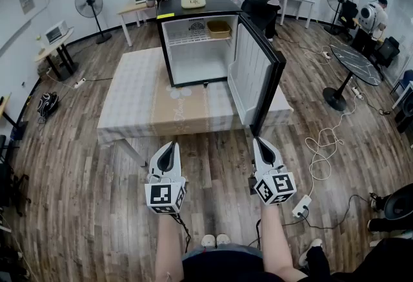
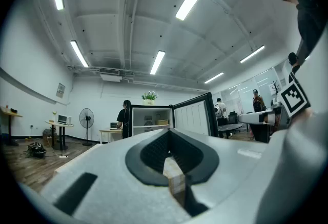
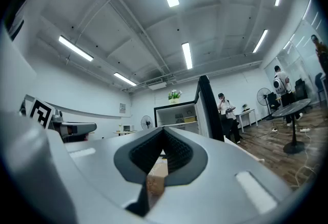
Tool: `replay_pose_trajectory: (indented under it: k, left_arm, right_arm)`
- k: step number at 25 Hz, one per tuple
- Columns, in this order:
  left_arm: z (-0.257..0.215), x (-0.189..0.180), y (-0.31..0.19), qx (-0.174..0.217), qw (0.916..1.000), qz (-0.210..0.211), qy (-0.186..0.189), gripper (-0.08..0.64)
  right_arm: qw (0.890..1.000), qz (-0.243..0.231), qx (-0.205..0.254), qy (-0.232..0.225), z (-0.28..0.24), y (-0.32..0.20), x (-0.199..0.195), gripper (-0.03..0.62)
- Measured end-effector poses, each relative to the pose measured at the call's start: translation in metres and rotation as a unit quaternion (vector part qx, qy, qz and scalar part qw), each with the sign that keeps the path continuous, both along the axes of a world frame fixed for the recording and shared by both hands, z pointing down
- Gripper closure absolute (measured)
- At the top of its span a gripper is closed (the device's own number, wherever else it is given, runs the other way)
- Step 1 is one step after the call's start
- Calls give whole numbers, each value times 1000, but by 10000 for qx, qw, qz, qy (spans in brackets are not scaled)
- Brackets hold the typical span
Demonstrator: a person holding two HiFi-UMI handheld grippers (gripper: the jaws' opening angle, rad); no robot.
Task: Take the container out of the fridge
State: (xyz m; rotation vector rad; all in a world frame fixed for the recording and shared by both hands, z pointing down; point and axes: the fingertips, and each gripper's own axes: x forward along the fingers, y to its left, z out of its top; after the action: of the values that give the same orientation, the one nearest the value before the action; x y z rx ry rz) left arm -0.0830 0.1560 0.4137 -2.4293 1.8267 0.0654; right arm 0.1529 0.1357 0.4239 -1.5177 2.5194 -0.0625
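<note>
One open fridge (image 1: 197, 62), one container (image 1: 219, 29) inside, left claw (image 1: 170, 146), right claw (image 1: 261, 142), both closed

The fridge (image 1: 197, 58) stands at the table's (image 1: 129, 106) far edge; the container (image 1: 219, 29) sits inside on the upper shelf (image 1: 184, 39), probably rightward.

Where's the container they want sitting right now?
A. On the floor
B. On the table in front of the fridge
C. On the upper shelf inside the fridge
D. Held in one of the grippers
C: the container rests on the upper shelf of the open fridge, at the shelf's right end. The left gripper and right gripper are shut, hold nothing, and are short of the table.
</note>
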Motion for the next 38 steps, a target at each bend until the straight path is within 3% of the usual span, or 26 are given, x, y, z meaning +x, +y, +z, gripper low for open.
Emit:
replay_pose_trajectory:
  k: [25, 38]
  left_arm:
    - [3, -10, 8, -48, 10000, -64, 2, 554]
    - [7, -21, 7, -79, 9999, -74, 45, 554]
  right_arm:
    - [9999, -66, 70, -138, -2, 7, -9, 586]
    - [9999, -41, 73, -89, -3, 3, -19, 393]
